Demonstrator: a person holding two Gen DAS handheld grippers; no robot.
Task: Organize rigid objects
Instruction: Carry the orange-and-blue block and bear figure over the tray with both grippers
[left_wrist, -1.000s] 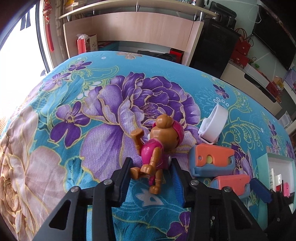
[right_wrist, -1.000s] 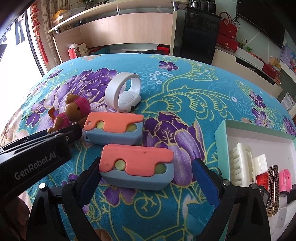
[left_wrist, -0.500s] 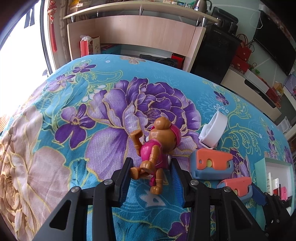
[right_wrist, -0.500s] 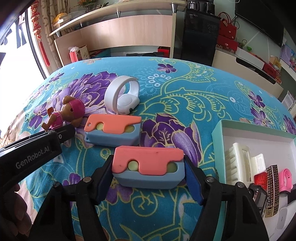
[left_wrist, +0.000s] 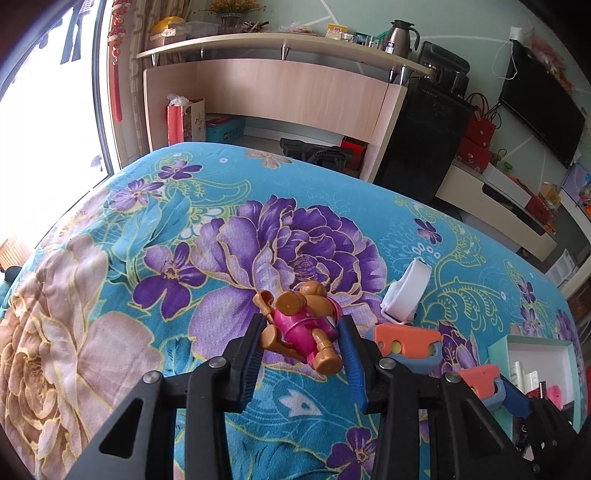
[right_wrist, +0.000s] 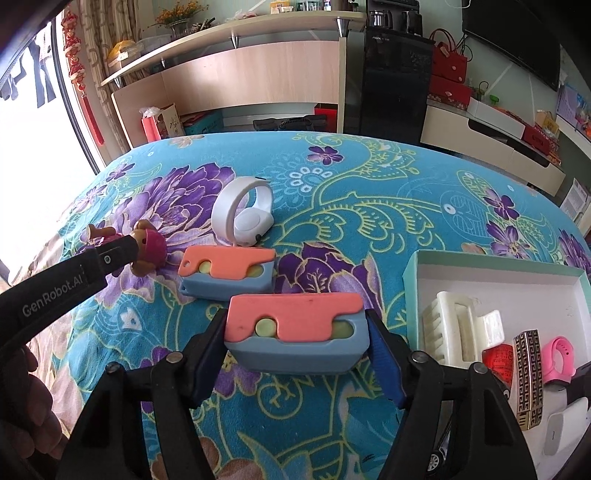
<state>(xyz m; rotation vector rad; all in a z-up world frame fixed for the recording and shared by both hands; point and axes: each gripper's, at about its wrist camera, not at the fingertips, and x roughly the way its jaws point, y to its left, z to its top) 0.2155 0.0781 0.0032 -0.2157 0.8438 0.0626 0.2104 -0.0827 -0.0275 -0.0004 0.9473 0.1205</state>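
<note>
Tongs in the left hand (left_wrist: 301, 345) are clamping a small brown toy pup in a pink outfit (left_wrist: 301, 325), their blue pads pressing on its sides; whether the figure is clear of the bed is hard to tell from this angle. Below it, a floral turquoise bedspread (left_wrist: 184, 258) is covering the bed. The right tongs (right_wrist: 297, 341) are gripping the nearer orange-and-blue block (right_wrist: 295, 332) by its two ends, jaws set fairly wide around it. A second orange-and-blue block (right_wrist: 227, 273) is lying just behind the first, and a white ring-shaped band (right_wrist: 243, 216) is resting beyond that. To the right, a pale green tray (right_wrist: 491, 262) is sitting on the bedspread, holding a cream hair claw (right_wrist: 461, 332), a black-and-gold patterned piece (right_wrist: 528, 376) and a pink band (right_wrist: 557, 354).
</note>
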